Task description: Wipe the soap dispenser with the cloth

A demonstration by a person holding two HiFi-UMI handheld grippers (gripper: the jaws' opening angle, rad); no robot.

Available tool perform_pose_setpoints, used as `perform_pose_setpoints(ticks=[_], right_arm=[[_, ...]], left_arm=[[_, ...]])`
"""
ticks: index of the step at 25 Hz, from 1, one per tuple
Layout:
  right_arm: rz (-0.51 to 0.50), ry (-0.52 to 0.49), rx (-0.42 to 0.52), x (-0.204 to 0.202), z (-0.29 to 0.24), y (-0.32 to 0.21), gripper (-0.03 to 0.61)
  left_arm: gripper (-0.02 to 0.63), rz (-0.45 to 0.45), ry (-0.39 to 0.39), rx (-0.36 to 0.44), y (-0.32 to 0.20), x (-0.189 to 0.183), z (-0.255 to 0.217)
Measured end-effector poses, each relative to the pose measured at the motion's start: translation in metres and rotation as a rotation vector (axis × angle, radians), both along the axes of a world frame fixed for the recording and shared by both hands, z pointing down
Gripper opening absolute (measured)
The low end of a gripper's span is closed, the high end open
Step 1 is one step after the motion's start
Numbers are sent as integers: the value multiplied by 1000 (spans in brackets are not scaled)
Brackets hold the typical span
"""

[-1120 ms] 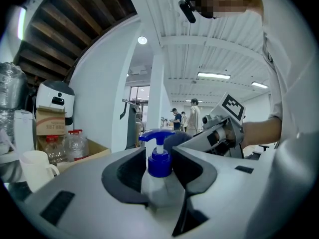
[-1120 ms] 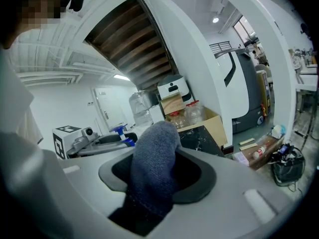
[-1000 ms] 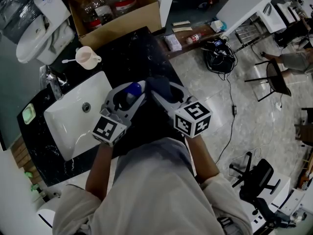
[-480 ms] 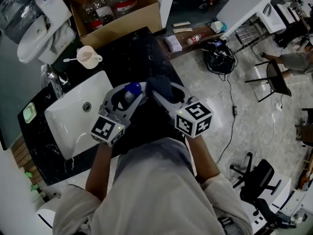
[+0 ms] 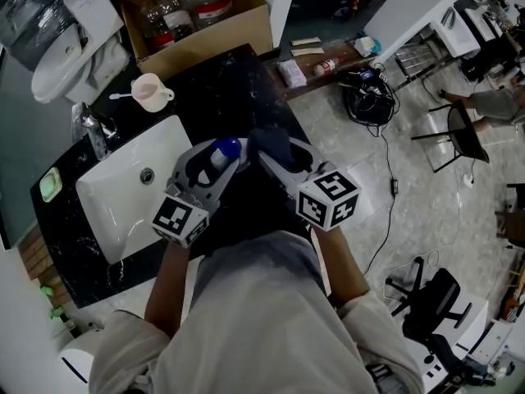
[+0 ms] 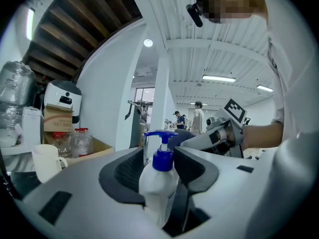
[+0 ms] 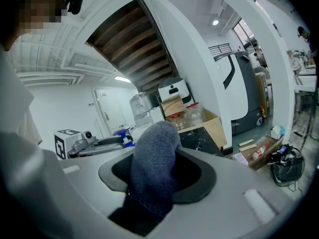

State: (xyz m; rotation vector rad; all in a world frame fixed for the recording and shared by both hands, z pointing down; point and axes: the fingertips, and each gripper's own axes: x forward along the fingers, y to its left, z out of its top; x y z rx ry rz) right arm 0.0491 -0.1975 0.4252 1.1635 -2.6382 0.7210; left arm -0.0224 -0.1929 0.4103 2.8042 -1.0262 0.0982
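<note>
At a black stone bench point(image 5: 215, 80) with a white sink point(image 5: 102, 216), two grippers meet.
A mug point(image 5: 150, 93) and a cardboard box point(image 5: 209, 33) stand behind, with tiled floor point(image 5: 344, 146) to the right. The left gripper point(image 5: 212, 156), held nearly level, has just been spreading its jaws, and the soap dispenser point(image 6: 158, 183) stands loose between them. The right gripper point(image 5: 275, 150), tipped slightly down, pinches the grey cloth point(image 7: 153, 158) just beside the dispenser.

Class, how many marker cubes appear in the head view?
2. One marker cube rides on the left gripper, whose jaws have just been opening with the soap dispenser between them; the other cube rides on the right gripper, which grips the cloth. None seems hidden.
</note>
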Motion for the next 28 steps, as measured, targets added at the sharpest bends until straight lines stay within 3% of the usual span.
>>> perform_pose_setpoints(ticks=[19,25,28], right_arm=[[13,-27,44,10,-14,15,172],[-28,40,100,8,-18,37,172],[-58,11,118,8,-29,50,172]], left_arm=[[178,-94,50,15,25,-20,-12],[176,-137,66,20,42,-16,-21],[118,-163,74,45,55,-12,-34]])
